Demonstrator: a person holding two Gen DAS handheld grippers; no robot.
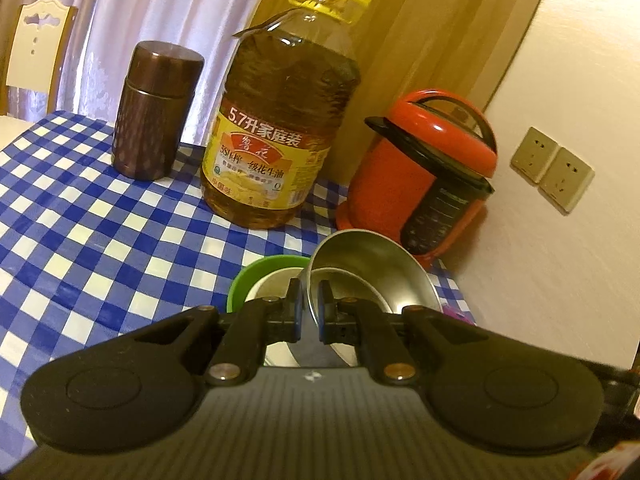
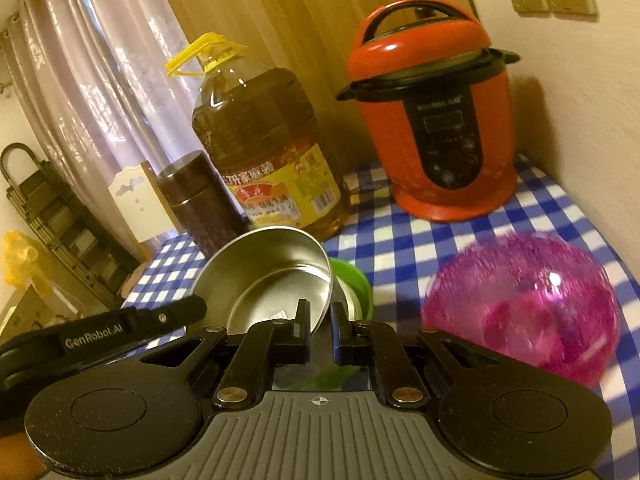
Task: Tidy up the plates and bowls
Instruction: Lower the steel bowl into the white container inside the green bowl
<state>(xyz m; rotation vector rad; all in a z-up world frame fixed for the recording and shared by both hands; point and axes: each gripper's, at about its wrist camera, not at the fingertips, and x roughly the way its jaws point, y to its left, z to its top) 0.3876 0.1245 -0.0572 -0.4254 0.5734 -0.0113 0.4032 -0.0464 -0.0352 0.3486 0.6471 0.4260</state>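
Observation:
A steel bowl [image 1: 360,264] is held tilted above a green bowl [image 1: 256,276] on the blue checked tablecloth. My left gripper [image 1: 309,304] is shut on the steel bowl's rim. My right gripper [image 2: 321,320] is shut on the opposite rim of the same steel bowl [image 2: 272,276]. The green bowl [image 2: 354,284] sits just behind it and holds a white inner bowl [image 1: 276,284]. A pink translucent bowl [image 2: 524,304] lies on the cloth to the right of my right gripper.
A large oil bottle [image 1: 280,120], a brown canister [image 1: 154,112] and a red pressure cooker [image 1: 420,168] stand behind the bowls. The wall with sockets [image 1: 552,168] is on the right. A chair back [image 1: 38,44] and curtains are beyond the table.

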